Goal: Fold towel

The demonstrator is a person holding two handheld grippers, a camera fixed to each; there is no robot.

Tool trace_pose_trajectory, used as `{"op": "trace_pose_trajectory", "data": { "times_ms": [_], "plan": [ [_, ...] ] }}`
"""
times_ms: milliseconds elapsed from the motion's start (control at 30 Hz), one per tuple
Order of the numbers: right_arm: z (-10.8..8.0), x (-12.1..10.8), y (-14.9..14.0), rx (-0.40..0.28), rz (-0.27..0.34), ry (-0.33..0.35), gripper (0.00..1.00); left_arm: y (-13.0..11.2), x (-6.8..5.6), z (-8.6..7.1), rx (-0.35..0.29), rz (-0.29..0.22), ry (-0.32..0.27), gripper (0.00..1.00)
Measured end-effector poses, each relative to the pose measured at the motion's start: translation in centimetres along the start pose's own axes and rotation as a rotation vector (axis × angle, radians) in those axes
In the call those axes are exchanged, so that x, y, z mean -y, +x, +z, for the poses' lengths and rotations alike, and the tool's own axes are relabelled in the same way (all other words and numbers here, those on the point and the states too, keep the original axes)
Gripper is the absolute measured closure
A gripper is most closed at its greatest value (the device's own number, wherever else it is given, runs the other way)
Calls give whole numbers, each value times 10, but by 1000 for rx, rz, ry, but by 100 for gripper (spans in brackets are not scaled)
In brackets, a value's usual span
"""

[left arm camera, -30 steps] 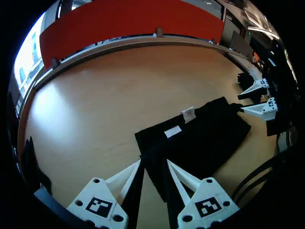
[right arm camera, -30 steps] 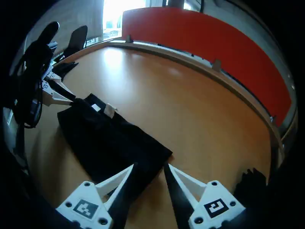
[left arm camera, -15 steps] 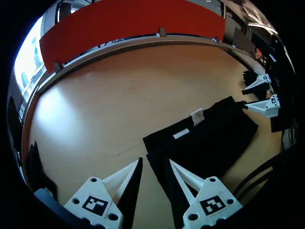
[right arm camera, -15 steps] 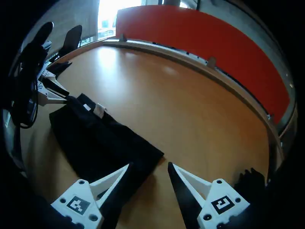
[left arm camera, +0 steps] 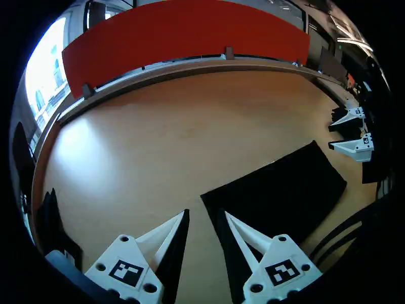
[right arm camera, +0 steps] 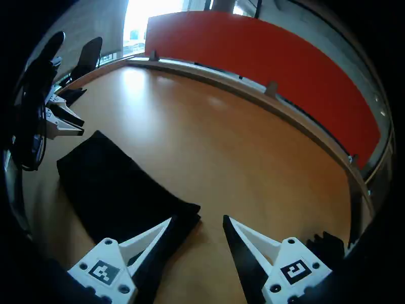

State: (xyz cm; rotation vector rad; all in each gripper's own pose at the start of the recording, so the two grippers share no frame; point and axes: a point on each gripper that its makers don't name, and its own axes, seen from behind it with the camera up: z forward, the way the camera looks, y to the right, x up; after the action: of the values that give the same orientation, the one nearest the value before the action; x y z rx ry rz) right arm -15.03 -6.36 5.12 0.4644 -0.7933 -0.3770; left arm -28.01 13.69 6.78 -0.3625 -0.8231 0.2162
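Well short of the red screen (left arm camera: 187, 30), on the bare wooden tabletop (left arm camera: 177, 131), lies the towel (left arm camera: 276, 202). It is black and matt, folded to a long flat oblong with straight edges and square corners, and nothing loose shows on top. Its long sides seem to run roughly alongside the screen. In the right gripper view the end of the towel (right arm camera: 116, 187) nearest the camera shows a doubled lip, one layer a little proud of the other. The left gripper (left arm camera: 202, 213) points toward the screen at one short end, fingers spread and released, a towel corner just beyond its tips. The right gripper (right arm camera: 200, 218) stands likewise at the other end, parted and empty, bare wood in the gap and one finger crossing the cloth's edge. By its look the towel is light, soft and limp. It is not fragile, and grips rather than slips, but it would sag and spill its layers if lifted by one point. The best hold, I judge, is at the two corners of one short end, pinching every layer. A finger would first have to slide under the edge, since it lies flat on the wood.
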Motion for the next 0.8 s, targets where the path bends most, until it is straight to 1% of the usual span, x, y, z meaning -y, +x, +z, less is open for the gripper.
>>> {"op": "trace_pose_trajectory", "data": {
  "times_ms": [167, 267, 367, 667, 733, 800],
  "plan": [
    [-4, 3, 0, -8, 1, 6, 30, -1, -1, -5, -5, -14, -5, 60],
    [-7, 6, 0, -13, 9, 12, 27, -4, -1, -7, -4, -19, -5, 60],
    [-11, 10, -1, -18, 18, 18, 27, -7, -2, -9, -3, -23, -7, 60],
    [-29, 28, -10, -26, 21, 33, 26, -20, -11, -23, -4, -47, -23, 60],
    [-33, 33, -12, -28, 22, 37, 24, -24, -13, -27, -3, -53, -24, 60],
    [-38, 38, -14, -29, 24, 41, 16, -28, -15, -30, -3, -58, -22, 59]
  ]
}}
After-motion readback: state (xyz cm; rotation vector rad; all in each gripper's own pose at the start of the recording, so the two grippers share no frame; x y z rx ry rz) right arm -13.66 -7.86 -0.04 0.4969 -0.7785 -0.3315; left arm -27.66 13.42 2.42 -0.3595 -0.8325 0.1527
